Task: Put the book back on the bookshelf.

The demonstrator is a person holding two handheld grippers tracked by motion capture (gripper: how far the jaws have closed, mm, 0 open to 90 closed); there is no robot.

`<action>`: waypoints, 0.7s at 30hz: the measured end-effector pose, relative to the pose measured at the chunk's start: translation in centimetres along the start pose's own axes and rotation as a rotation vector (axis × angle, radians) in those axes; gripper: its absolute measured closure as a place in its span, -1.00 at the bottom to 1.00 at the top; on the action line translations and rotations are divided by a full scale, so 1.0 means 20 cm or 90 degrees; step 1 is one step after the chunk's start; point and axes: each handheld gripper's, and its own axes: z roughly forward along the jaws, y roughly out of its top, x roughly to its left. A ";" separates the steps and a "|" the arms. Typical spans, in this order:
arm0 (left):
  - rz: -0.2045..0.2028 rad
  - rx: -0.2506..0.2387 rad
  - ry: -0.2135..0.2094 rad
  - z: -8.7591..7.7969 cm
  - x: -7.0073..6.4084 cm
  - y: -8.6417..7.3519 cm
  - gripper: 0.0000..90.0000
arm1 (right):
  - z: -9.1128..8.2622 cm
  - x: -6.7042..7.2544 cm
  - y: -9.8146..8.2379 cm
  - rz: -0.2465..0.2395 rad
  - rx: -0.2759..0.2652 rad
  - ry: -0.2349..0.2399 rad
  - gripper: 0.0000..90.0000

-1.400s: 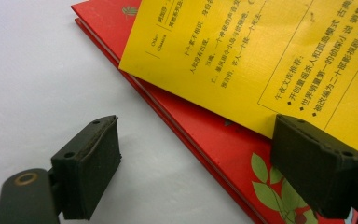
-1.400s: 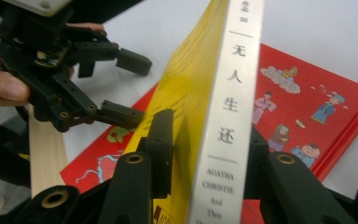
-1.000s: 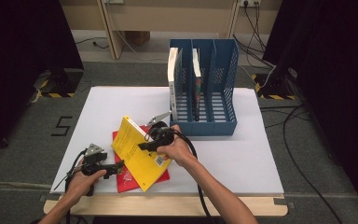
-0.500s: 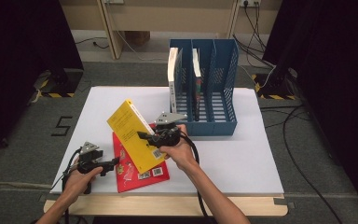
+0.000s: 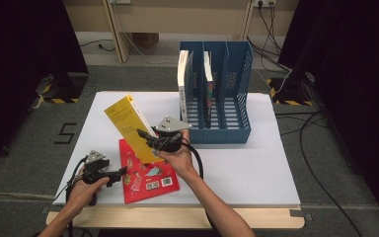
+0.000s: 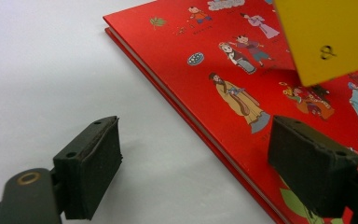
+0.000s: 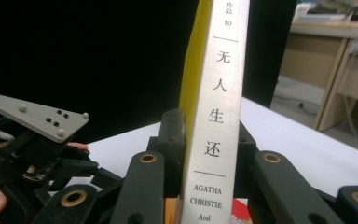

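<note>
My right gripper (image 5: 143, 135) is shut on the lower part of a yellow paperback (image 5: 127, 123) and holds it tilted above the table. In the right gripper view the book's pale spine (image 7: 216, 102) stands upright between the jaws, which have just been closing tighter on it. A red picture book (image 5: 148, 174) lies flat near the table's front. My left gripper (image 5: 120, 172) hovers at its left edge. In the left gripper view its pads (image 6: 91, 163) are apart, after narrowing slightly, and straddle the red book's edge (image 6: 223, 93) without pressing on it.
A blue three-slot file rack (image 5: 237, 131) stands at the back of the white table (image 5: 261, 168), with a white book (image 5: 182, 81) against its left side and another (image 5: 208, 81) in a slot. Cables trail from both grippers.
The right gripper lifted the yellow book off the red book, away from me and to the left, tipping it more upright. The left gripper stayed by the red book's edge.
</note>
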 end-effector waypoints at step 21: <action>-0.001 -0.003 0.007 0.00 0.01 0.00 -0.62 | -0.22 0.00 -0.16 -0.005 -0.061 -0.002 0.67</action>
